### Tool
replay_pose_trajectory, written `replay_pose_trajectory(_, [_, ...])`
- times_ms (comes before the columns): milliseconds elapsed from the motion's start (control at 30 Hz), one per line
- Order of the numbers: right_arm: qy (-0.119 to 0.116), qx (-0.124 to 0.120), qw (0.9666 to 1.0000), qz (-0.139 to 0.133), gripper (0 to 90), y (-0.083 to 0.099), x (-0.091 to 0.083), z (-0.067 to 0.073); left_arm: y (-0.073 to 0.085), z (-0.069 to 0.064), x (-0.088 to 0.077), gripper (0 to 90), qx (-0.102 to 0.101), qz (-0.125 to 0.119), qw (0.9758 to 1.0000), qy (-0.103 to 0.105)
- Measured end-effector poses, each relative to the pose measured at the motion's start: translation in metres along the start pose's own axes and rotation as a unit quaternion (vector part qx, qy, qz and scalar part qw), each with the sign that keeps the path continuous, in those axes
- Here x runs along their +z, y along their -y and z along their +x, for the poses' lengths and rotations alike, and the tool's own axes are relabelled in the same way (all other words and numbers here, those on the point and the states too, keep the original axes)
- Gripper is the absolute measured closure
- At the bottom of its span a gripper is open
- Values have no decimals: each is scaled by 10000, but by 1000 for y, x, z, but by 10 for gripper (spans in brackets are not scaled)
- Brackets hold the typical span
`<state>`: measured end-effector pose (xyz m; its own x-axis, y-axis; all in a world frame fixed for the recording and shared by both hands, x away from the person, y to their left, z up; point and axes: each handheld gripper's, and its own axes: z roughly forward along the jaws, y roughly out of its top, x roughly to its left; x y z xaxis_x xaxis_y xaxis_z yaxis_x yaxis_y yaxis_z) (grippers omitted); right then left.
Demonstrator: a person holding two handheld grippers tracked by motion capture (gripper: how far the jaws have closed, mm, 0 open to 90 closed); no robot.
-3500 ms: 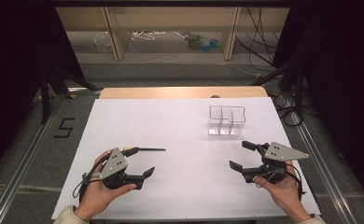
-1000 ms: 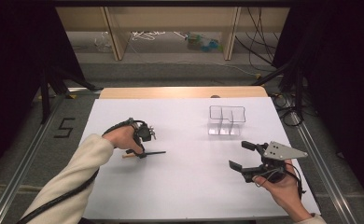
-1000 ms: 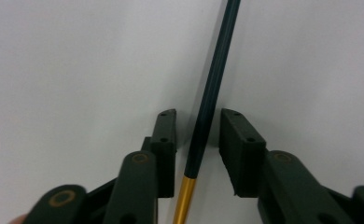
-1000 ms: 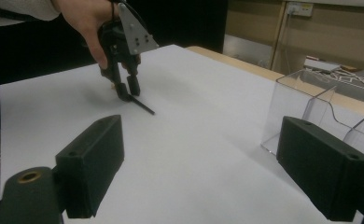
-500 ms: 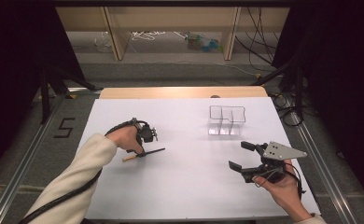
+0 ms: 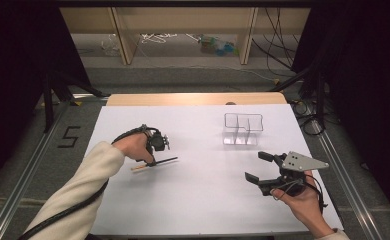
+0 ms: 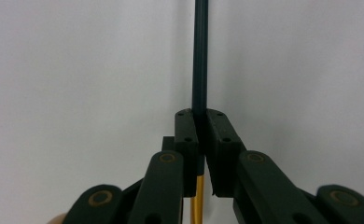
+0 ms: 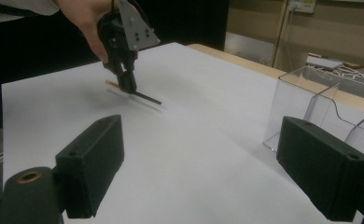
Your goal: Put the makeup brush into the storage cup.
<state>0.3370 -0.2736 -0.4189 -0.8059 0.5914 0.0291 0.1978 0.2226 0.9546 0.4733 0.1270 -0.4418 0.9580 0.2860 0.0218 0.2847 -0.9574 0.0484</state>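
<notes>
Pen (image 6: 155, 163): lay on the white worktop (image 6: 198, 200), left of centre, dark along most of its length with a yellow-tan end toward the person; in the left gripper view the dark shaft (image 7: 199, 56) ran straight up from between the jaws and the yellow end (image 7: 197, 198) showed below them.
Left gripper (image 6: 149, 159): pointed down at the pen, its jaws closed on the shaft from both sides; they had just been closing with the pen between them.
Left hand (image 6: 133, 146): wrapped around the gripper body, cream sleeve reaching in from the lower left.
Right gripper (image 6: 260, 166): held low over the right part of the worktop, jaws standing wide apart with nothing between them.
Right hand (image 6: 303, 202): at the lower right edge, well apart from the pen.
Clear box (image 6: 243, 129): transparent, split by dividers, standing upright on the worktop toward the far right, beyond the right gripper; in the right gripper view it (image 8: 311, 100) sat just past the right-hand jaw.
</notes>
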Motion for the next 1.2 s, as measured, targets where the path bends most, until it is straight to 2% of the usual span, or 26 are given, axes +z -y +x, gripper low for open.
replay_pose_trajectory(67, [13,2,10000,44,158,0,-1,0,0,-2,-3,834,-34,-9,10000,21])
replay_pose_trajectory(200, [19,-10,10000,39,158,0,1,1,1,-3,-8,834,41,-3,10000,-40])
replay_pose_trajectory(233, [-10,78,9999,106,158,0,0,2,1,-3,-8,834,80,5,10000,-49])
replay_pose_trajectory(300, [-32,67,9999,133,158,0,0,2,2,-5,-9,834,48,-16,10000,-26])
replay_pose_trajectory(333, [-9,-22,10000,77,158,0,1,0,2,-5,-10,834,45,-31,10000,-31])
replay_pose_trajectory(467, [-39,-18,9999,109,158,0,1,1,2,-7,-12,834,133,-39,9999,-63])
replay_pose_trajectory(500, [-44,-26,9999,106,158,0,1,1,1,-10,-13,834,76,-56,10000,-28])
replay_pose_trajectory(733, [-146,-50,9998,161,158,1,3,2,-2,-21,-19,834,322,-131,9994,-75])
replay_pose_trajectory(900, [-124,-51,9999,106,158,1,4,2,-4,-28,-25,834,389,-166,9991,-67])
replay_pose_trajectory(1067, [-146,-78,9995,283,158,1,3,3,-7,-36,-30,834,501,-232,9984,-109])
replay_pose_trajectory(1100, [-255,-23,9996,115,158,2,6,3,-8,-38,-31,834,505,-237,9984,-98])
replay_pose_trajectory(1133, [-240,-78,9996,89,158,2,7,3,-8,-39,-32,834,510,-262,9983,-107])
replay_pose_trajectory(1167, [-243,-76,9996,106,158,2,7,3,-9,-40,-33,834,552,-255,9981,-120])
replay_pose_trajectory(1200, [-183,-96,9994,264,158,1,5,3,-9,-42,-34,834,572,-273,9979,-137])
